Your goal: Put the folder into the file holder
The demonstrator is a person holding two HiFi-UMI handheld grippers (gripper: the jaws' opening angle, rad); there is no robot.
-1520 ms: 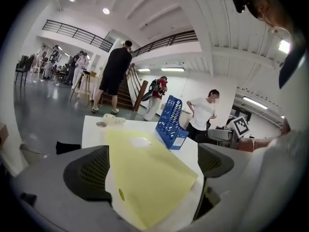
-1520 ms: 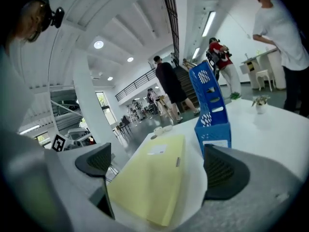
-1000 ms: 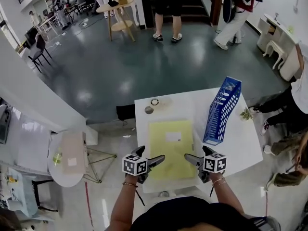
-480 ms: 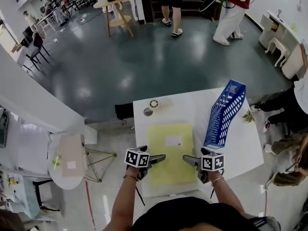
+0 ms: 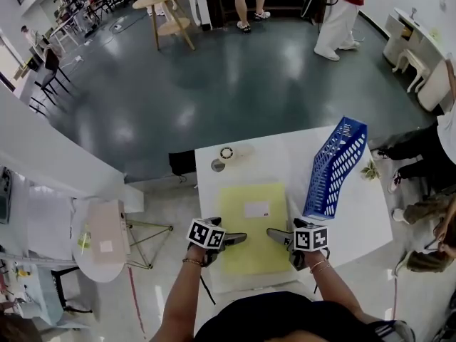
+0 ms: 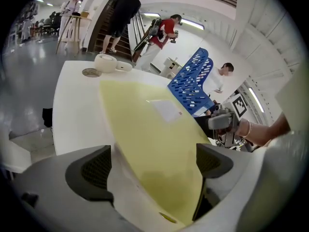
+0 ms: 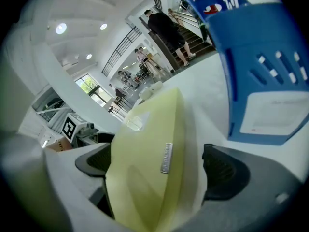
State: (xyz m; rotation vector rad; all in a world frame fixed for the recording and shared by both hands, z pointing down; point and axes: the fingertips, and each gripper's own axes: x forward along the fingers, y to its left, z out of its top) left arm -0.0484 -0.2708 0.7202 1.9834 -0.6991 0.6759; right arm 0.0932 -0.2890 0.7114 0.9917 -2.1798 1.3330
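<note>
A pale yellow folder (image 5: pixel 253 223) with a white label lies flat on the white table (image 5: pixel 214 191). A blue perforated file holder (image 5: pixel 333 166) stands at the folder's right. My left gripper (image 5: pixel 234 239) is open at the folder's near left edge, and in the left gripper view the folder (image 6: pixel 154 134) runs between the spread jaws. My right gripper (image 5: pixel 278 235) is open at the near right edge; the folder (image 7: pixel 145 168) with its metal clip lies between those jaws, with the file holder (image 7: pixel 260 81) close on the right.
A tape roll (image 5: pixel 229 152) and a small round disc (image 5: pixel 219 165) sit at the table's far left corner. A small plant (image 5: pixel 368 169) is by the holder. A seated person's legs (image 5: pixel 420 162) are beyond the right edge. A round side table (image 5: pixel 103 237) stands on the left.
Both grippers have edged inward over the folder's near corners. The folder and the file holder have not moved on the table.
</note>
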